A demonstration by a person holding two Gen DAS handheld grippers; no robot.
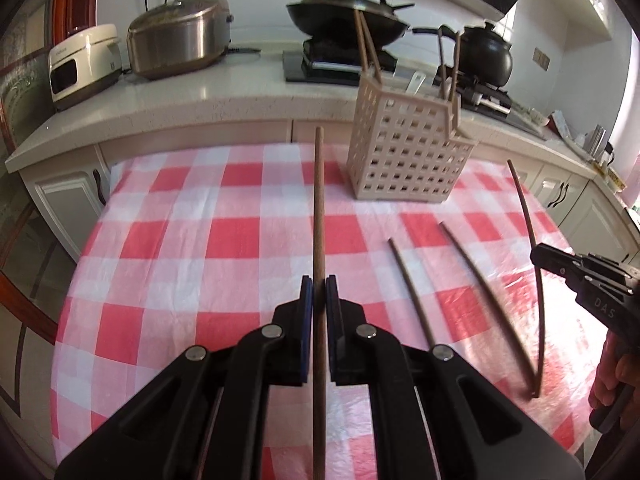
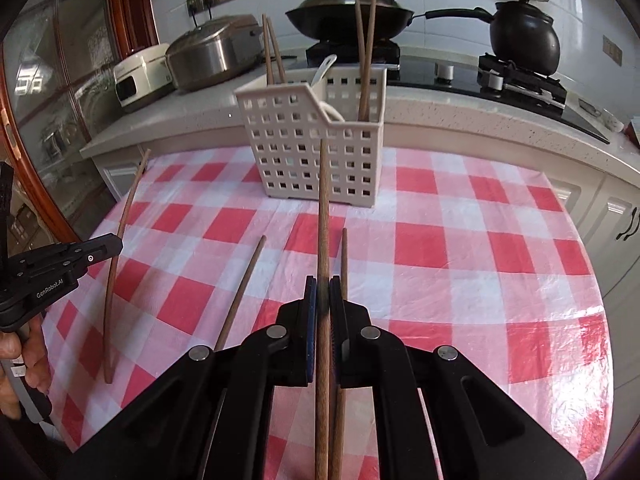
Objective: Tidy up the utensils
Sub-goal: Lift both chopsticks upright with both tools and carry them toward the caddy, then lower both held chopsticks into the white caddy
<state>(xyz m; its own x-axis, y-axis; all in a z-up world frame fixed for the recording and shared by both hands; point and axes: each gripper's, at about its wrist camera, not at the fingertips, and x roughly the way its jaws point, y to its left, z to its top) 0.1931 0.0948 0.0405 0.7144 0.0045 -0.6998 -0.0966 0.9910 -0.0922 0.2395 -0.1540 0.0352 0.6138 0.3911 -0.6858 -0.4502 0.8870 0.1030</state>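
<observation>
Over checked tablecloth [image 2: 460, 216]: left gripper [image 1: 319, 292] clenched one chopstick [image 1: 319, 216]; right gripper [image 2: 322, 294] clenched another [image 2: 323, 216]. Two chopsticks lay loose. Step: carrying. Next, likely: lower tips into utensil basket [image 2: 296, 148].

You see brown wooden chopsticks [image 2: 240, 296], a white plastic basket [image 2: 312, 148] full of holes, a shiny, crinkly red-and-white checked tablecloth [image 2: 460, 248], a shiny metal cooker [image 1: 180, 40], and matt black plastic grippers [image 1: 319, 292].

Brown chopsticks [image 2: 240, 292] lie on the checked cloth before an upright perforated basket [image 2: 316, 144] holding more
</observation>
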